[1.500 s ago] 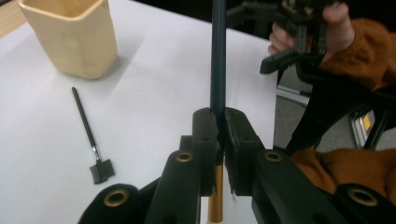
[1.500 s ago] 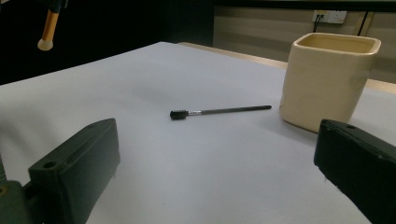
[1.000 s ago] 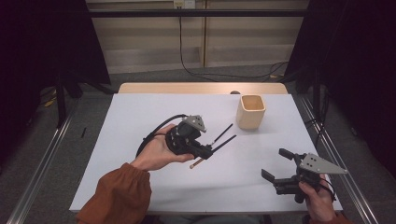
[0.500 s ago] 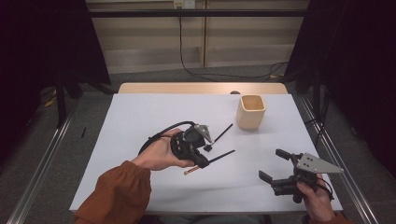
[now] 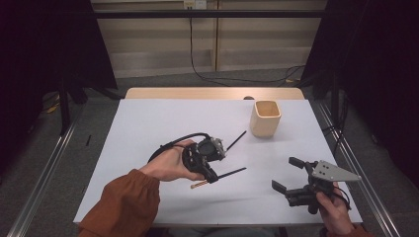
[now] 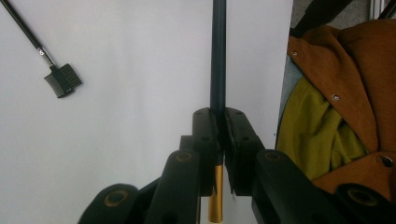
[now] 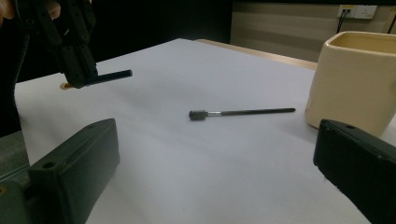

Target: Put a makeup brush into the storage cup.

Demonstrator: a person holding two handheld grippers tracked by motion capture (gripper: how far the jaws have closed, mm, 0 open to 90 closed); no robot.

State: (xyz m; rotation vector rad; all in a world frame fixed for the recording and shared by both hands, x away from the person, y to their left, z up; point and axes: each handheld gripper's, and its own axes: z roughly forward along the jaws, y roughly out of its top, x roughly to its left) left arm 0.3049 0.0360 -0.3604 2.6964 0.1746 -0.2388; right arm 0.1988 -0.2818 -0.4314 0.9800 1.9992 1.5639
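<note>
black brush [image 6: 217, 60] in shut left tongs [image 6: 219, 140]

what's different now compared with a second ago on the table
The left tool, shut on a dark brush with a gold end, has carried it a little toward the person and swung it flatter across the table. The other brush, the cream cup and the open right tool stayed put.

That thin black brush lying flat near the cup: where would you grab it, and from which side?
Mid-handle, from straight above. The black brush lies flat on the white table cover, so fingers closing across its thin shaft would likely hold best. Its small head points away from the cream cup, leaving the shaft's middle free on both sides.
</note>
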